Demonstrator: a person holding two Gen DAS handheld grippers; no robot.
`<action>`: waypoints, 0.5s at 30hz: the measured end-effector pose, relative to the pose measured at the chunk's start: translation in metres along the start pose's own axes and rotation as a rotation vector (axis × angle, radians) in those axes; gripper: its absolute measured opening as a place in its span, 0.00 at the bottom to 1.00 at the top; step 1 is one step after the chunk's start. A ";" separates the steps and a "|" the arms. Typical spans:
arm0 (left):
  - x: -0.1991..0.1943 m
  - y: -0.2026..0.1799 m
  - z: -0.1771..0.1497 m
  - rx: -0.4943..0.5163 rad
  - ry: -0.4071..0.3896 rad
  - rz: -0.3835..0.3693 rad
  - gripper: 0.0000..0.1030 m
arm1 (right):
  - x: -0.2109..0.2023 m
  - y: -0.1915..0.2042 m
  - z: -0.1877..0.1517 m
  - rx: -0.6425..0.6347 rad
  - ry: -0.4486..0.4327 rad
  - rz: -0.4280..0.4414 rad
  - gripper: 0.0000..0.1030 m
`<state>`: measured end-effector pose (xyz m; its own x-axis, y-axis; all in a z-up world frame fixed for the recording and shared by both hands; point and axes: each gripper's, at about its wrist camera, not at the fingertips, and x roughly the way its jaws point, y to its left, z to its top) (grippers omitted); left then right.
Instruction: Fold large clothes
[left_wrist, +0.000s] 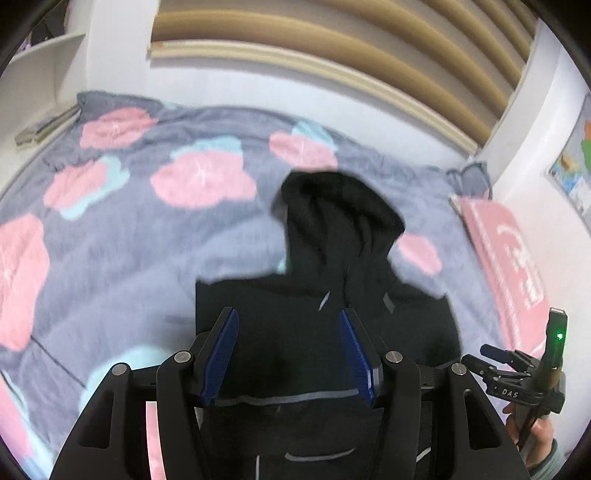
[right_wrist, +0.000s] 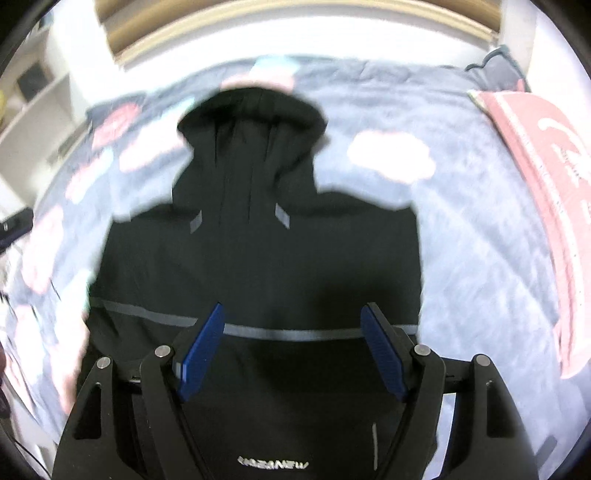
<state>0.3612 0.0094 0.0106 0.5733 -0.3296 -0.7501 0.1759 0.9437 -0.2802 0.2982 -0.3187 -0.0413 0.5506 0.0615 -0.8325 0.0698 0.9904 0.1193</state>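
The bed takes up nearly everything here, covered by a grey blanket (left_wrist: 122, 236) with pink and mint blobs, running back to a white wall with wooden slats (left_wrist: 332, 40) above it. Off on the far right a pink cushion (left_wrist: 517, 258) leans at the blanket's edge.

Lying on the blanket, near us and a little right of middle, is the black hooded jacket (right_wrist: 258, 258). Its sides look already turned in, so the body reads as a neat upright block, the hood (right_wrist: 251, 122) pointing to the far side, a grey reflective stripe (right_wrist: 295, 334) across the near part and a small white logo at the nearest hem.

Now the tools. The left gripper (left_wrist: 288, 354) hangs above the near-left part of the jacket, blue pads apart, nothing between them but air. The right gripper (right_wrist: 293, 350) sits over the middle of the stripe, jaws spread wider, also empty; from the left view you catch it at the right edge with a hand (left_wrist: 535, 439) on its grip.

I'd judge we're between folds: sides done, both tools let go. What's next, I reckon, is the lengthwise fold, which calls for a pinch at each near corner of the hem, both kept level, carrying it toward the hood, or bringing the hood down first.
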 end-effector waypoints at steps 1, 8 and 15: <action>-0.002 -0.002 0.012 -0.002 -0.009 0.001 0.56 | -0.004 0.000 0.010 0.004 -0.012 0.001 0.76; 0.028 -0.024 0.085 0.045 -0.030 0.015 0.64 | 0.002 -0.003 0.094 0.010 -0.086 0.001 0.76; 0.153 -0.023 0.133 0.035 0.070 0.027 0.64 | 0.101 -0.026 0.154 0.082 -0.003 0.017 0.76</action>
<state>0.5508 -0.0586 -0.0182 0.5208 -0.3040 -0.7977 0.1893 0.9523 -0.2393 0.4800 -0.3571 -0.0451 0.5545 0.0777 -0.8286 0.1284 0.9757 0.1775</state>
